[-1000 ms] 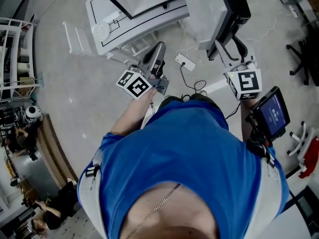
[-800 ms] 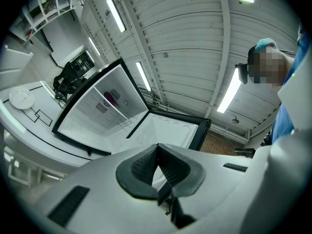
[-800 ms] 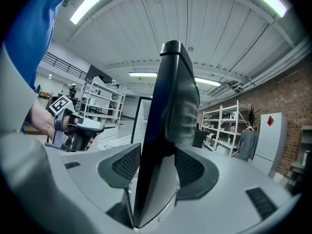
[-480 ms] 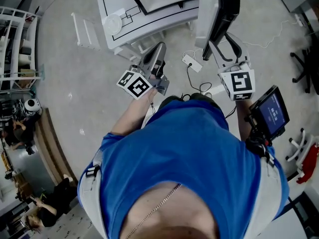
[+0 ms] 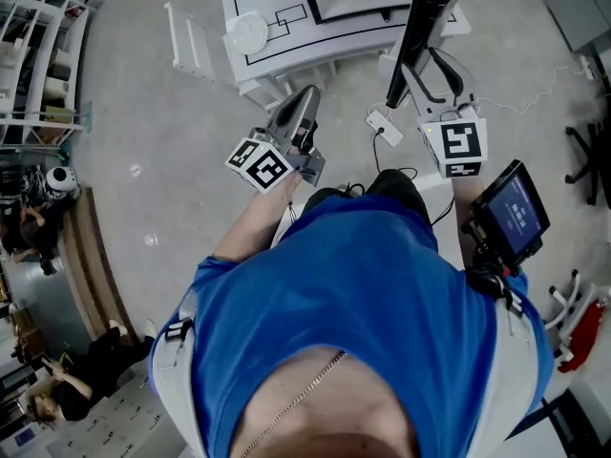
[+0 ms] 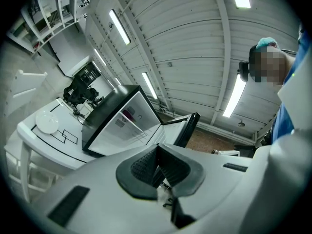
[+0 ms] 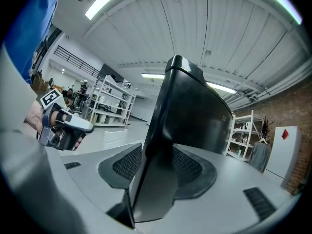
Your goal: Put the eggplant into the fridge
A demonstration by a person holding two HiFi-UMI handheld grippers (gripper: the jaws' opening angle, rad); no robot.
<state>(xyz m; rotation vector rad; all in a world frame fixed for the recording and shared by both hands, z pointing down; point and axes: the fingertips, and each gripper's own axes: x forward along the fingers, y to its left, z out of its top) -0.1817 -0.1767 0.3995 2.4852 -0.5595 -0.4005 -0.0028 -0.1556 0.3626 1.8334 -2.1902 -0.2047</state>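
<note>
The left gripper (image 6: 157, 162) has its ribbed pads pressed together with nothing between them; in the head view it sits left of centre (image 5: 305, 95), pointing up the frame toward the white table (image 5: 286, 41). The right gripper (image 7: 156, 165) is clamped on the edge of the black fridge door (image 7: 190, 111), which stands upright between its two pads and fills the middle of the right gripper view. In the head view this gripper (image 5: 417, 76) meets the door (image 5: 434, 8) in the upper right.

The fridge (image 6: 97, 126) stands on the table with its door (image 6: 187, 128) swung open at centre frame. Its inside is white, with thin shelves across it. A small purplish shape (image 6: 127, 114) shows deep in the upper part, too small to say for certain that it is the eggplant; no other view shows the eggplant. A white plate (image 6: 48, 122) lies on the table at the left of the left gripper view, beside black outlines drawn on the tabletop.

In the head view the upper edge cuts off the fridge, so its inside cannot be seen there. The person's blue shirt (image 5: 353, 303) covers the lower half of that frame. In the right gripper view the door hides the fridge body.
</note>
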